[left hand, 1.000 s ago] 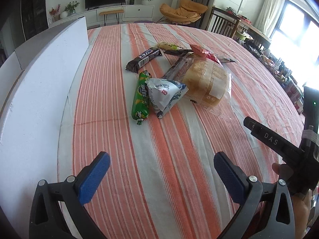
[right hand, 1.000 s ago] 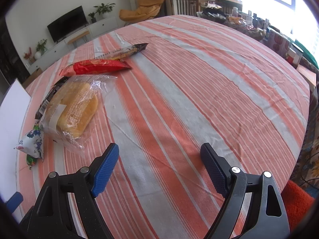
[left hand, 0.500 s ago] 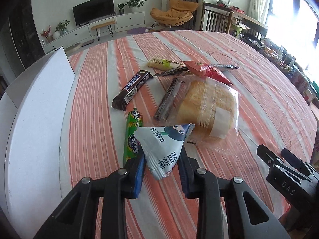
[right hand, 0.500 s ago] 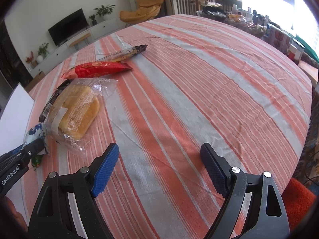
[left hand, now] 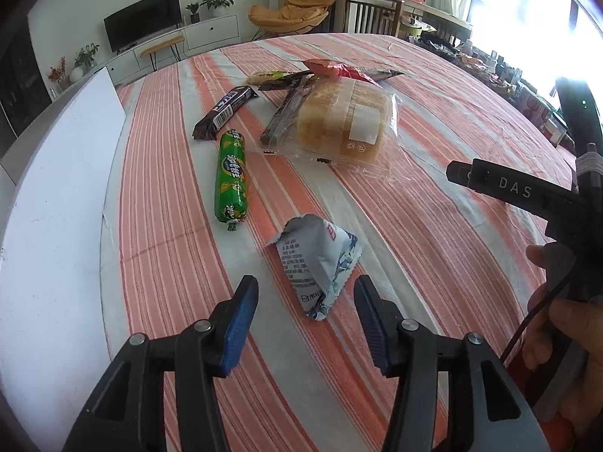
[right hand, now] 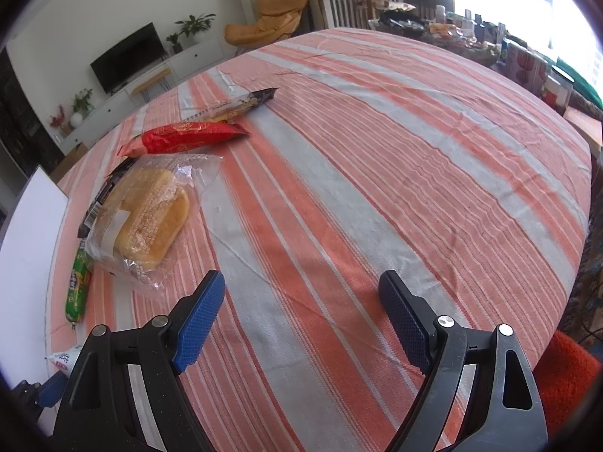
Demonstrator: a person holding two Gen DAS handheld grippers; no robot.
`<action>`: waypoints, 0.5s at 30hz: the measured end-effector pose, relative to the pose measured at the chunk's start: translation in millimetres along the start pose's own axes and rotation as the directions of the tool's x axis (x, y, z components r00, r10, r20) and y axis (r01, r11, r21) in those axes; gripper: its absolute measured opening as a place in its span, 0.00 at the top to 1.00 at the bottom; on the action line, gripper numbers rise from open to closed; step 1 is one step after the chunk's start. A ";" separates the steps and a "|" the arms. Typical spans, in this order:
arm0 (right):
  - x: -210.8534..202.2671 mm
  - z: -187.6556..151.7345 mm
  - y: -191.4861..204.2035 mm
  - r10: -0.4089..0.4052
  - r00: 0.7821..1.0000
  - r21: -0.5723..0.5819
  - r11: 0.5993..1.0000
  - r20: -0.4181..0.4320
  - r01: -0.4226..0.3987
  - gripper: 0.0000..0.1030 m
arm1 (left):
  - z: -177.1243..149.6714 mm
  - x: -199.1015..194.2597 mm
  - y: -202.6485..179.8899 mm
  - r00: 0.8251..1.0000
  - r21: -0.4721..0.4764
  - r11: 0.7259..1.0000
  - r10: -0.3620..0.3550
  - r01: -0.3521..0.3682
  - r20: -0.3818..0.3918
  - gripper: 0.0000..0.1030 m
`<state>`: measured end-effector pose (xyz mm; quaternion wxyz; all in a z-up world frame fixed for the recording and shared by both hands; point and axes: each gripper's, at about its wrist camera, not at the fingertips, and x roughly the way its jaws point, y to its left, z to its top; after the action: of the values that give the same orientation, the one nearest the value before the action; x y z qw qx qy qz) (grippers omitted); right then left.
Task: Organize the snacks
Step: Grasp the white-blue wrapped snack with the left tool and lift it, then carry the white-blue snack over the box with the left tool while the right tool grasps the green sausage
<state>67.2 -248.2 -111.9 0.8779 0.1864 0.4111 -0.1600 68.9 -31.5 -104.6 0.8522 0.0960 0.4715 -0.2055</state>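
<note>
Since the earlier frames, the white triangular snack pouch (left hand: pixel 318 263) has come away from the snack pile and now lies on the striped desk (left hand: pixel 433 233) near the left hand-held gripper (left hand: pixel 306 297), its lower tip between the blue fingers (left hand: pixel 241 324), which are spreading apart and not pressing it. Beyond it lie the green sausage (left hand: pixel 231 177), the bagged bread (left hand: pixel 341 120), a dark bar (left hand: pixel 224 111) and a red packet (left hand: pixel 335 69). At the desk's left stands a white board (left hand: pixel 56 196). The right hand-held gripper (right hand: pixel 301 316) hangs wide apart over bare cloth, holding nothing.
</note>
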 end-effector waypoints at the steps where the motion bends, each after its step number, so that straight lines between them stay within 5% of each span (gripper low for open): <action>1: 0.0 0.2 -0.6 0.000 1.000 -0.001 1.000 0.000 0.000 0.16 | 1.0 3.5 -1.8 1.000 -0.001 1.000 0.006 -0.006 0.000 0.39; 7: -0.1 0.5 -1.1 0.006 1.000 0.006 1.000 0.001 -0.006 0.16 | 14.0 25.4 -8.3 0.999 -0.008 0.999 0.036 -0.036 0.013 0.34; 8: 0.1 0.5 -1.3 0.005 1.000 0.006 1.000 0.002 -0.005 0.16 | 16.1 26.6 -8.4 0.999 -0.011 0.999 0.032 -0.032 0.025 0.41; 9: 0.1 0.6 -1.3 0.004 1.000 0.004 1.000 0.001 -0.004 0.16 | 17.3 26.1 -7.9 0.999 -0.015 1.000 0.024 -0.023 0.045 0.61; 15: -3.2 1.6 -12.5 0.090 0.996 0.069 0.994 0.009 -0.091 0.16 | 8.0 10.3 11.0 0.996 -0.132 0.990 -0.046 0.055 0.073 0.72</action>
<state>60.9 -259.5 -110.9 0.8784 0.2347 0.3940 -0.1347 84.7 -27.2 -109.4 0.8672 0.0195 0.4564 -0.1982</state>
